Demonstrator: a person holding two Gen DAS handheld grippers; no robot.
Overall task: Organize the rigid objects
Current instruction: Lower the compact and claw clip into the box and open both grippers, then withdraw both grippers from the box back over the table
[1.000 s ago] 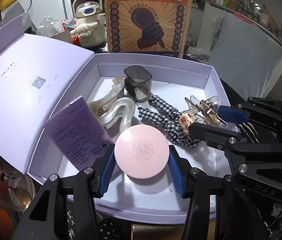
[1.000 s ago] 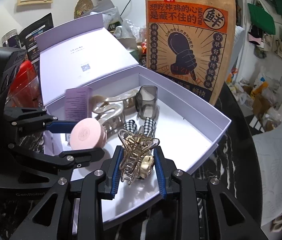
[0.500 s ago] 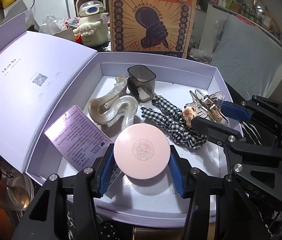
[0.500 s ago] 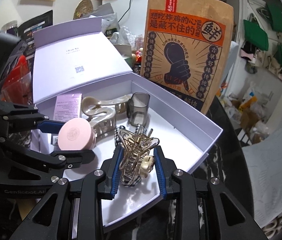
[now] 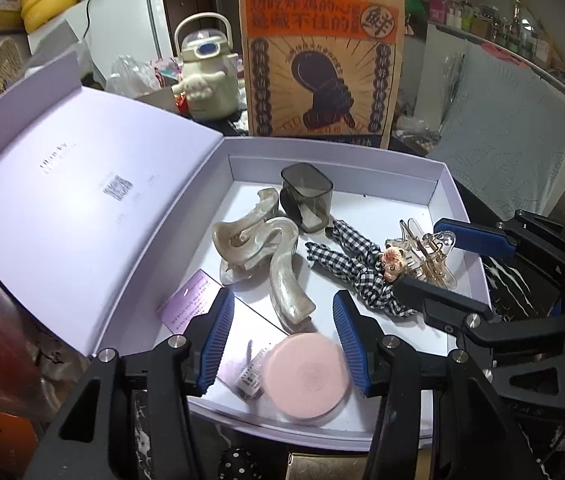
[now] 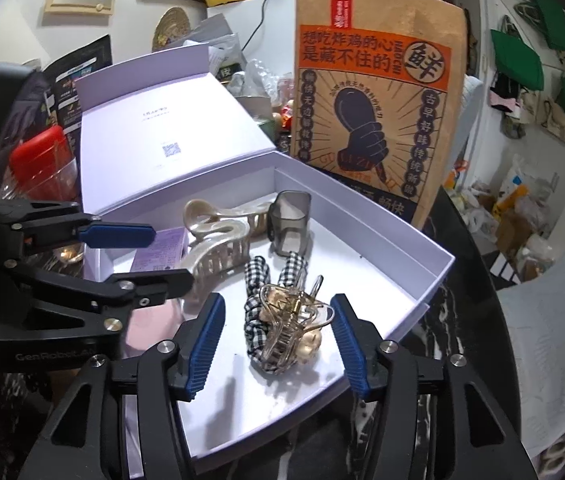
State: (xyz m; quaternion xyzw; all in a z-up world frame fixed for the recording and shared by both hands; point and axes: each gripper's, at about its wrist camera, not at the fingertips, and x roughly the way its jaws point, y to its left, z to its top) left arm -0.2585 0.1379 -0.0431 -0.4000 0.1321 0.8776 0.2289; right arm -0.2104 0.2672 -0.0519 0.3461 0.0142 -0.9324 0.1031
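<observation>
An open lilac box [image 5: 438, 184] [image 6: 434, 276] holds the items. My left gripper [image 5: 282, 322] is open; the pink round compact [image 5: 306, 382] lies on the box floor just below its fingers, blurred. My right gripper [image 6: 278, 330] is open around a clear gold claw clip [image 6: 292, 328] that rests on a checked scrunchie [image 6: 258, 280]. The clip [image 5: 426, 254] and scrunchie [image 5: 354, 268] also show in the left wrist view. Pearl claw clips [image 5: 266, 252] [image 6: 218, 248], a smoky grey cup [image 5: 306, 200] [image 6: 288, 220] and a purple card [image 5: 190, 304] lie in the box.
The box lid [image 5: 74, 200] stands open to the left. A tall brown paper bag [image 5: 322, 56] [image 6: 374, 104] stands behind the box. A cream kettle-shaped bottle [image 5: 206, 76] sits back left. A red-lidded container [image 6: 38, 160] is at the left. The table is dark marble [image 6: 454, 320].
Both grippers opened. The left let go of the pink compact, which dropped to the box floor; the right let go of the claw clip, which now rests on the scrunchie.
</observation>
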